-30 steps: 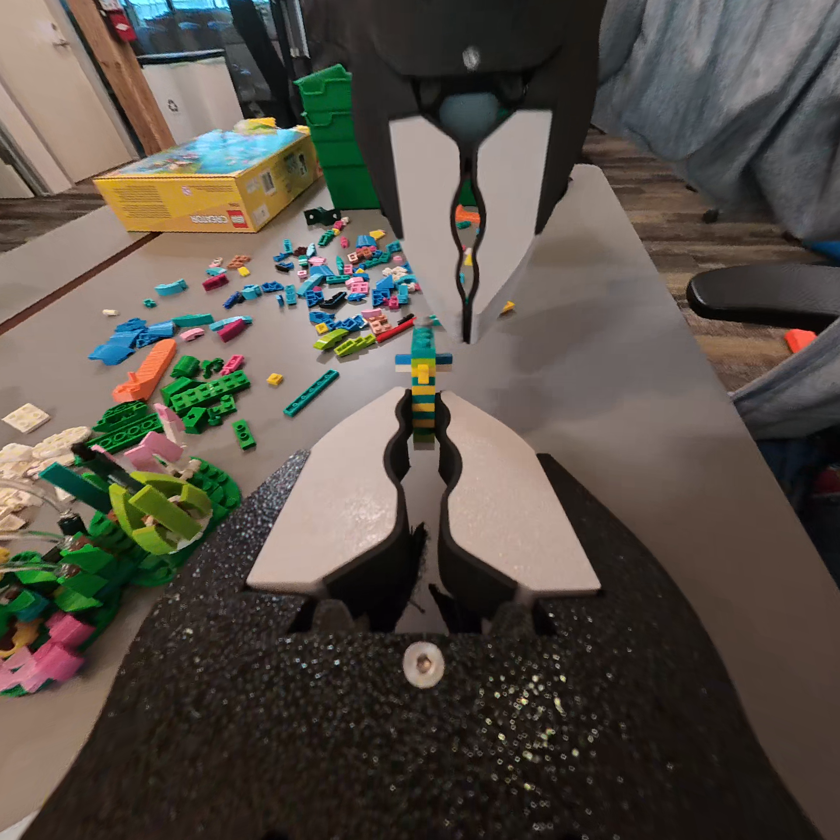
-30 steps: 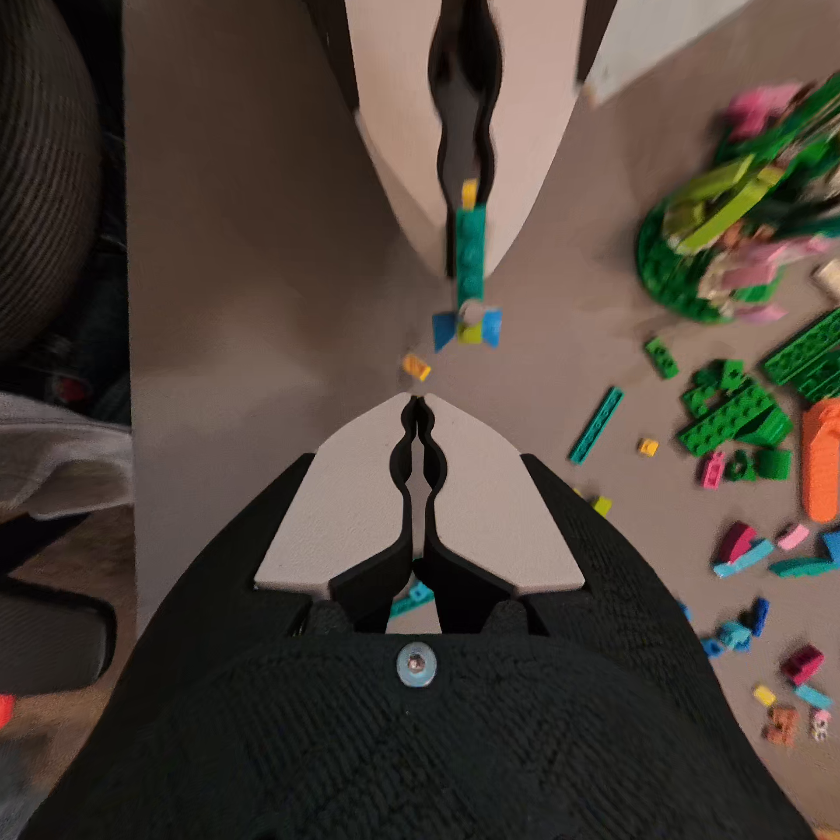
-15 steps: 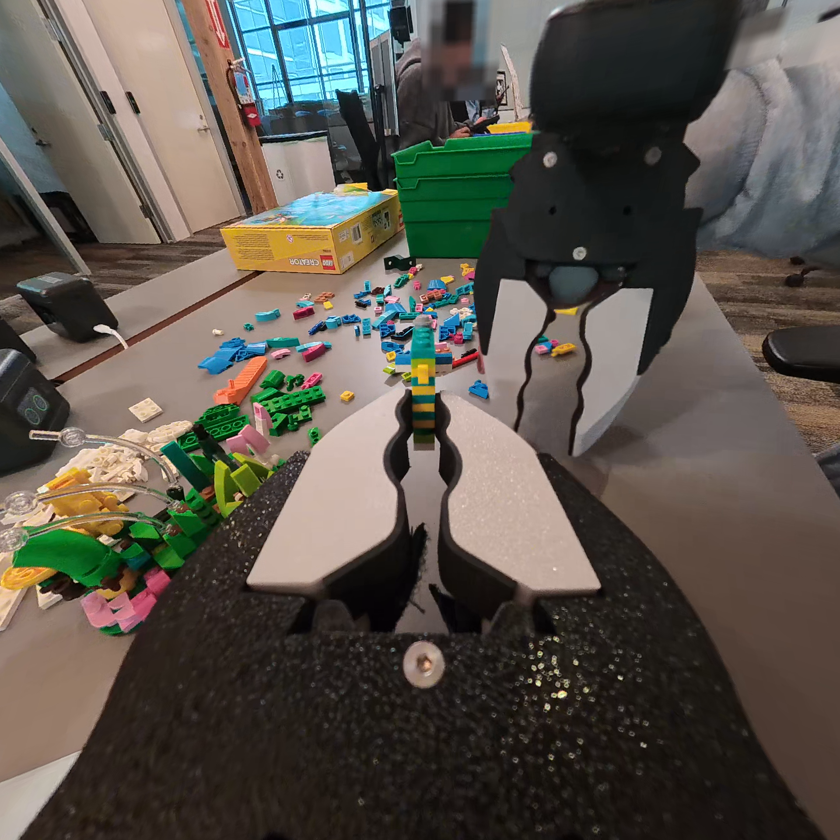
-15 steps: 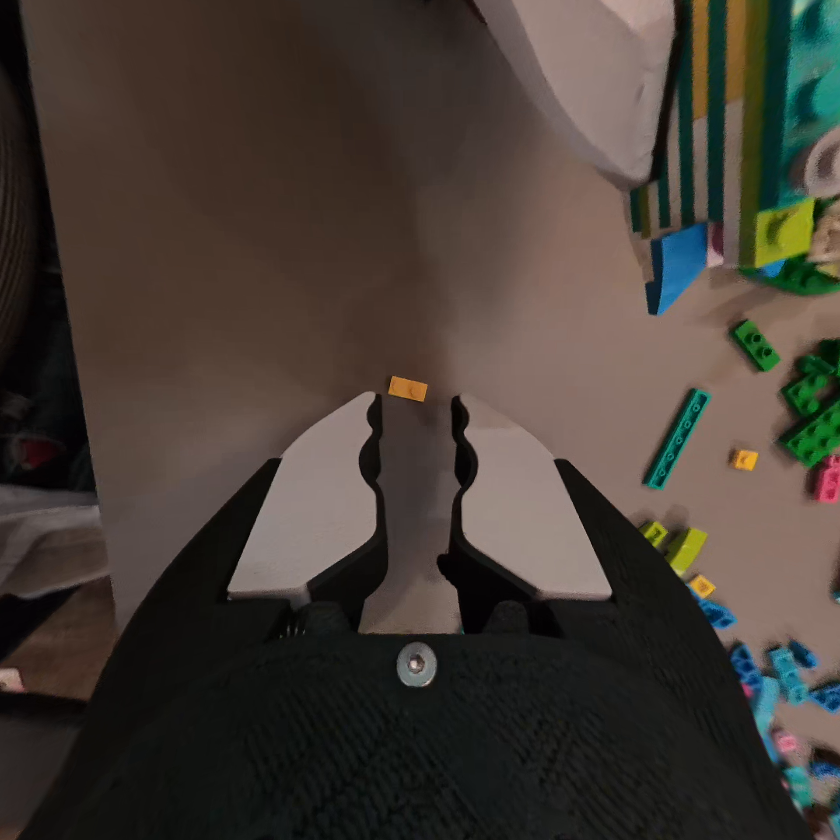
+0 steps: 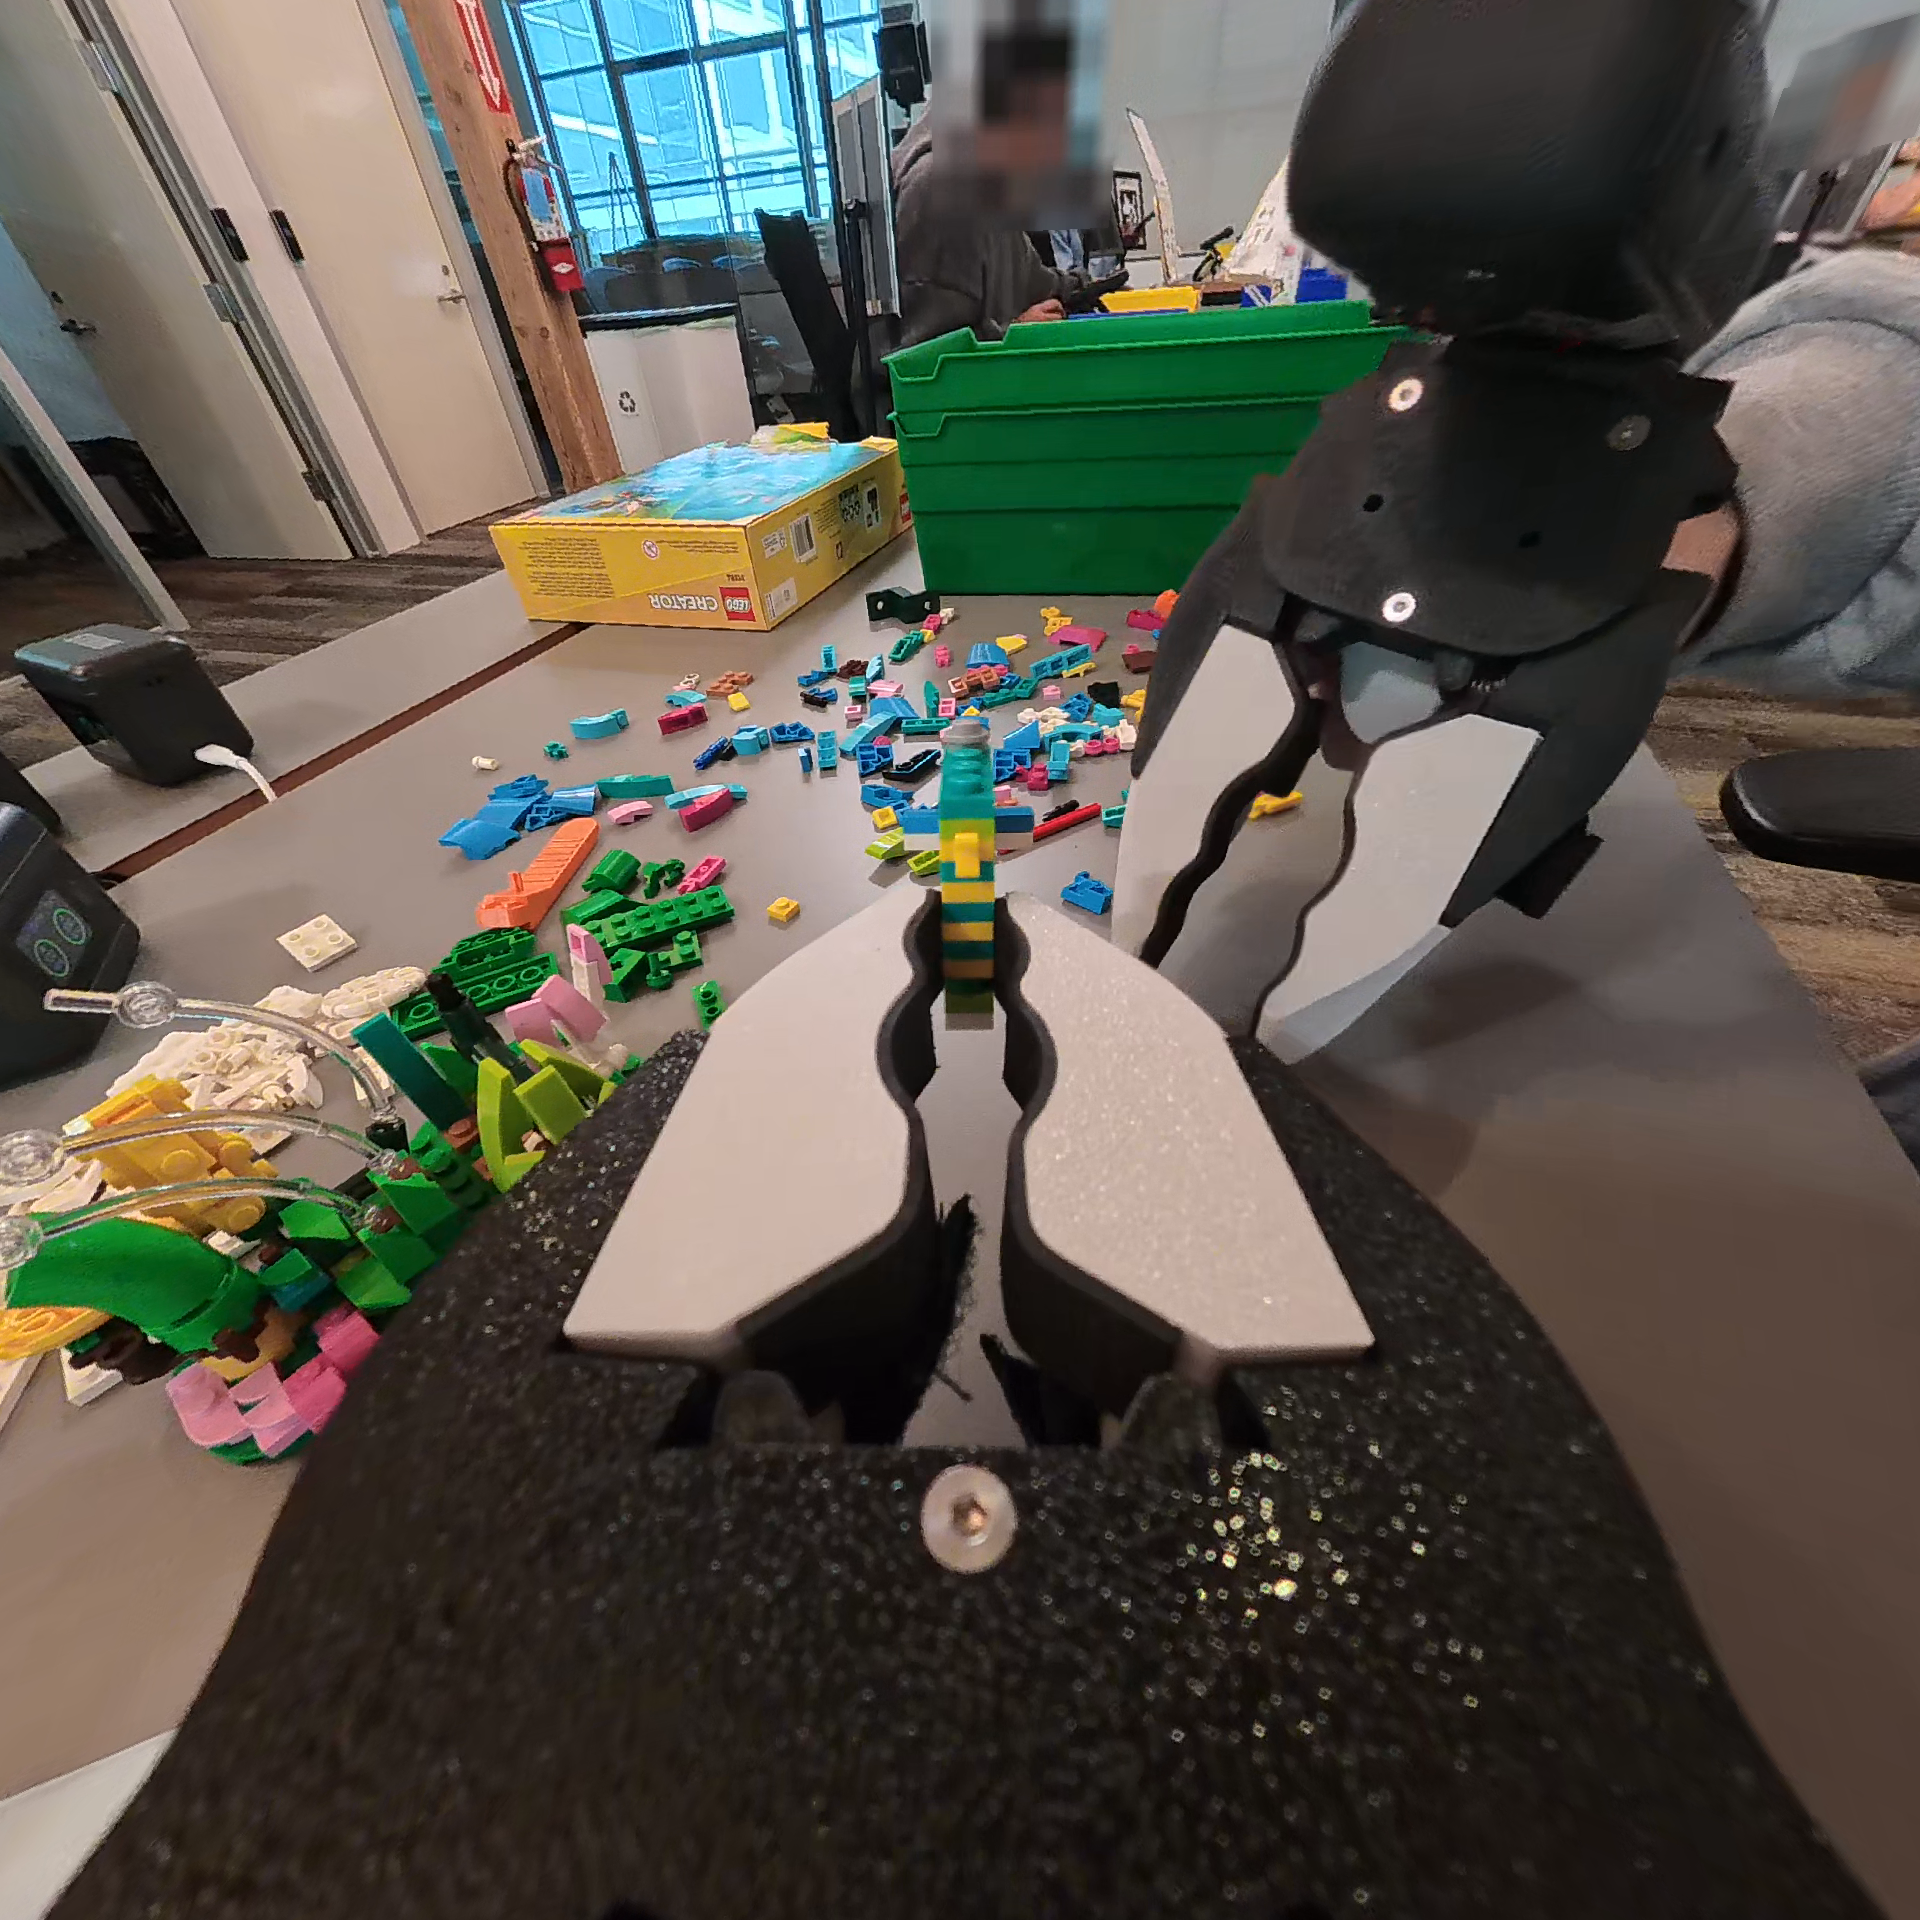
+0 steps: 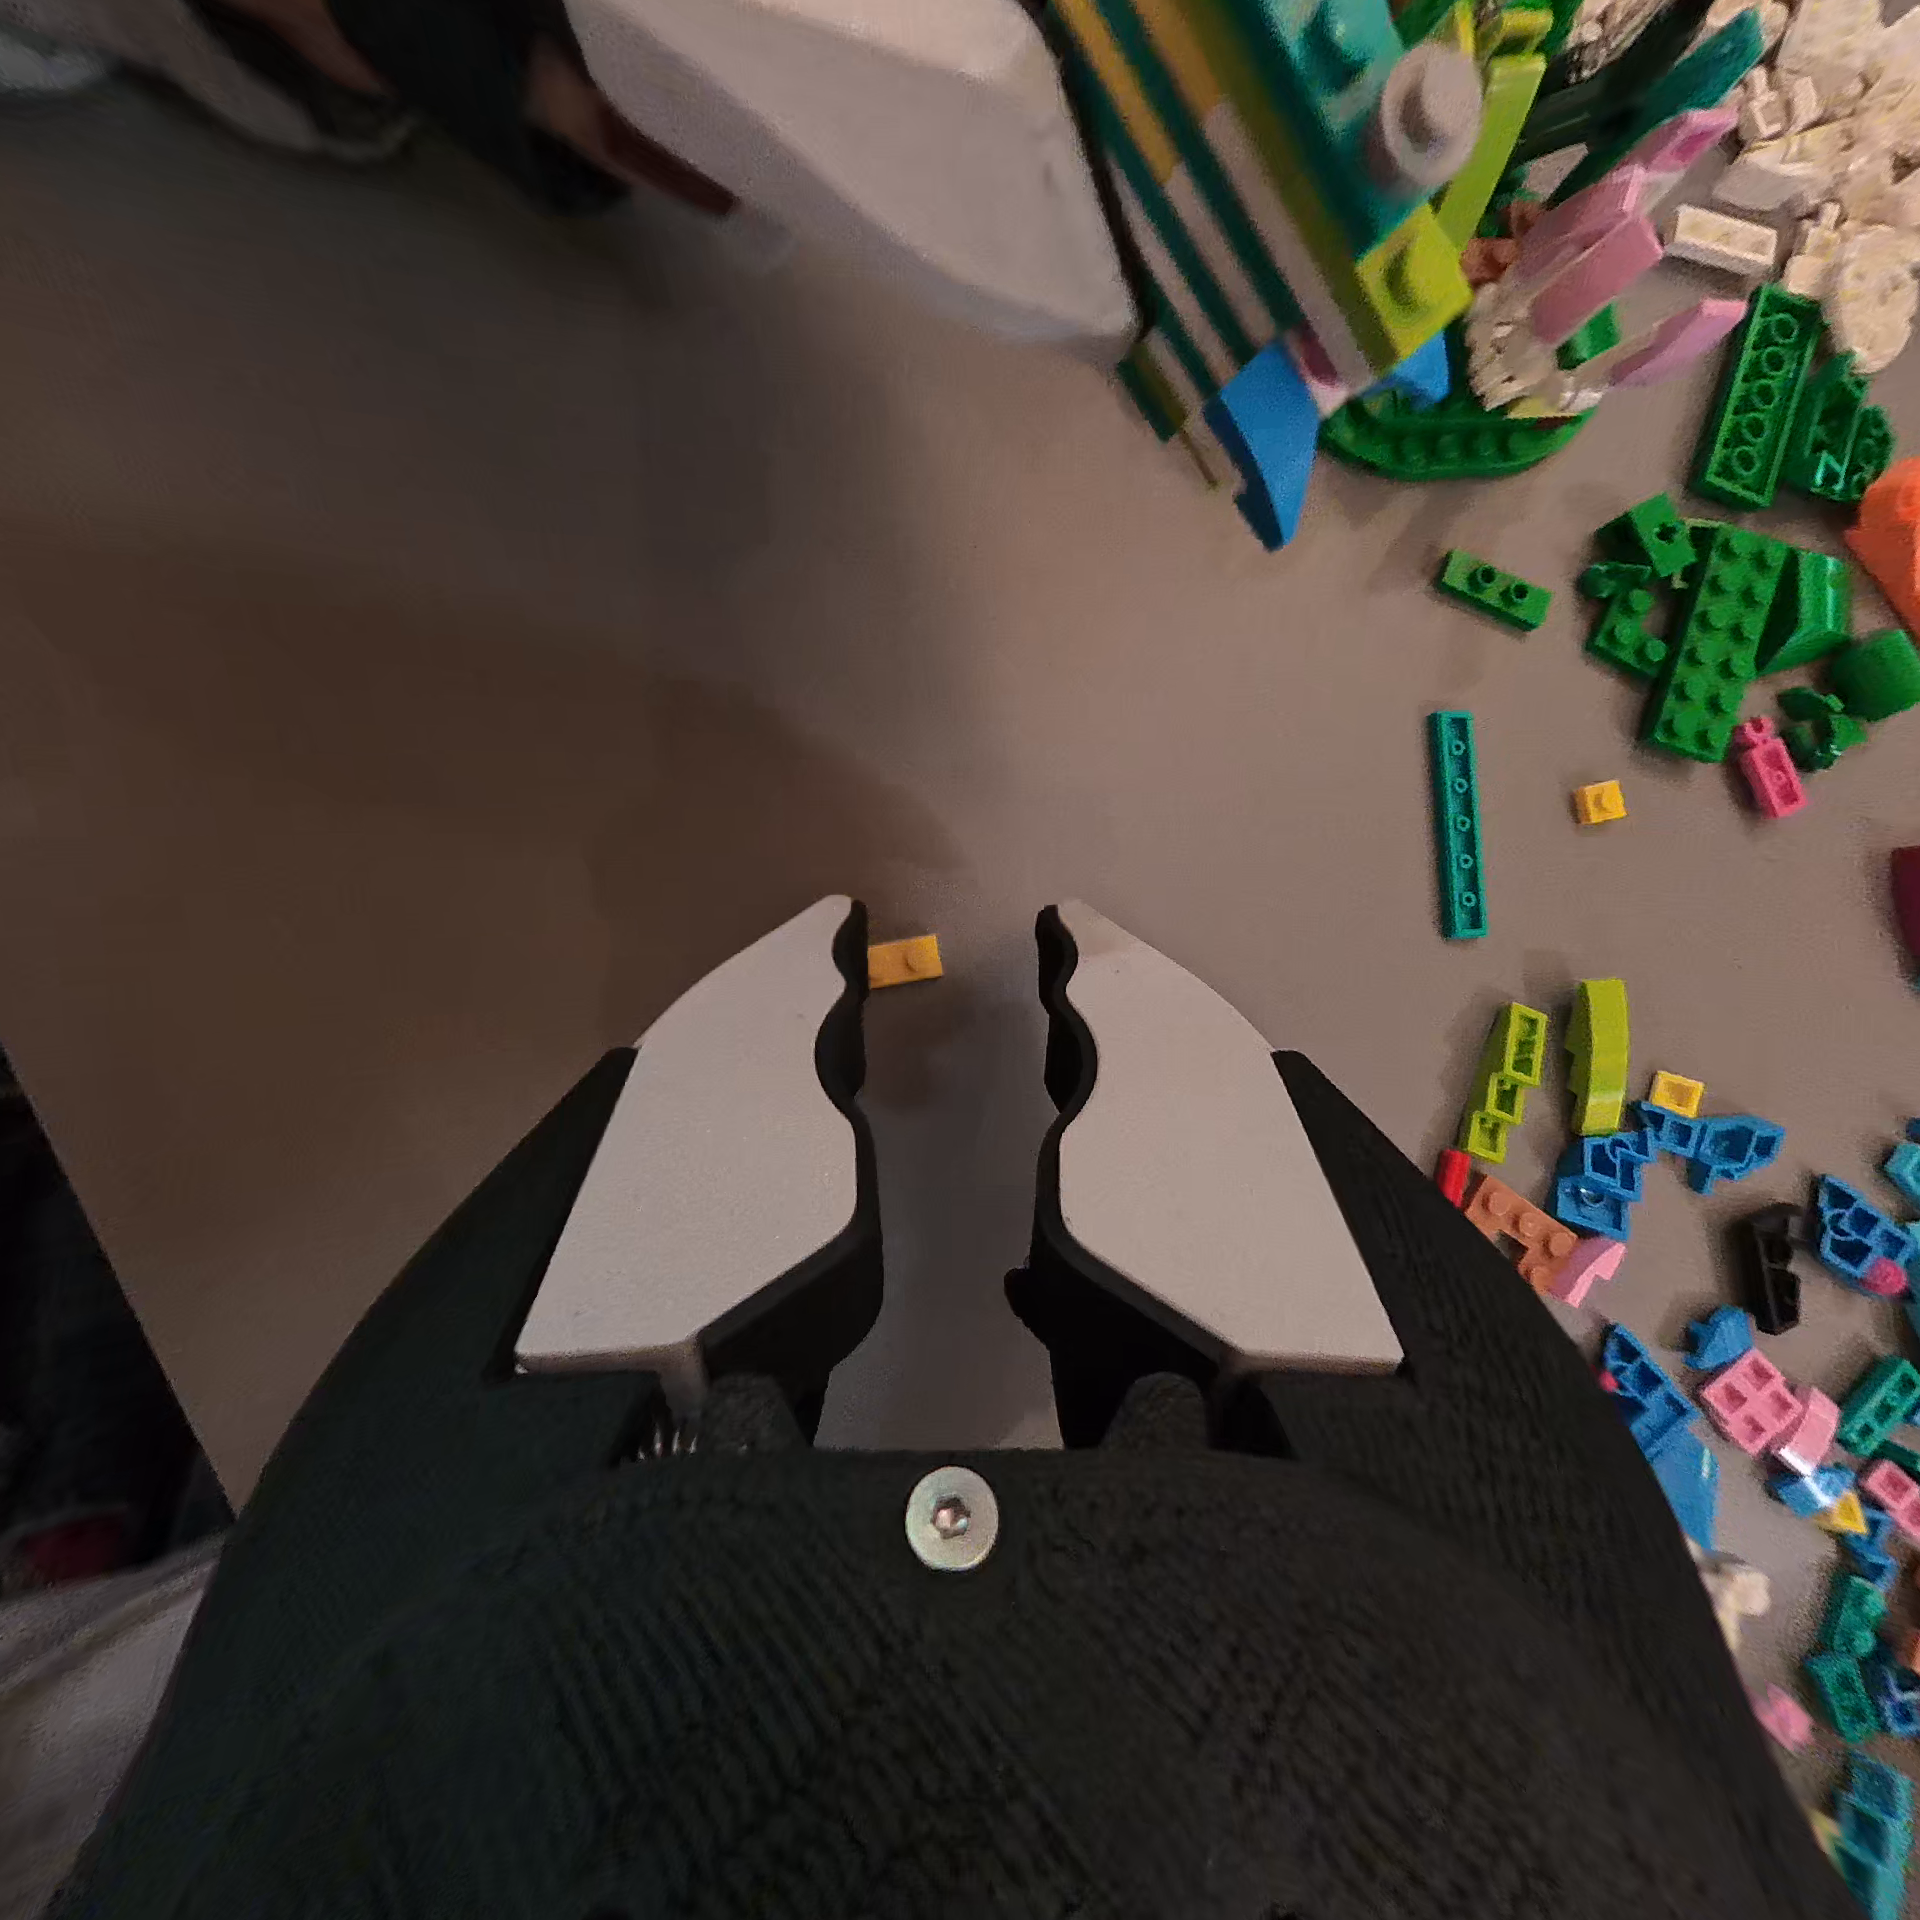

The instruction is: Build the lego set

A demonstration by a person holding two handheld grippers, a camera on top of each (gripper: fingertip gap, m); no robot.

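My left gripper (image 5: 968,920) is shut on a thin striped teal, yellow and green lego stack (image 5: 966,862) with blue side pieces and a grey stud on top, held above the grey table (image 5: 1558,1091). The same stack shows blurred at the upper right of the right wrist view (image 6: 1299,197). My right gripper (image 6: 948,920) is open and empty, pointing down at the table. A small orange plate (image 6: 905,960) lies between its fingertips, close to the left one. The right gripper also shows in the left wrist view (image 5: 1205,956), to the right of the stack.
Loose bricks (image 5: 935,707) are scattered over the table's middle. A green, pink and yellow plant build (image 5: 239,1268) stands at the left. A yellow box (image 5: 696,551) and stacked green bins (image 5: 1101,468) stand at the back. A teal strip (image 6: 1457,824) and green plates (image 6: 1714,644) lie right. Tip to tip, the grippers are about 9 cm apart.
My right gripper has opened from shut and come down over the small orange plate. My left gripper has tilted up and kept its hold on the striped stack.
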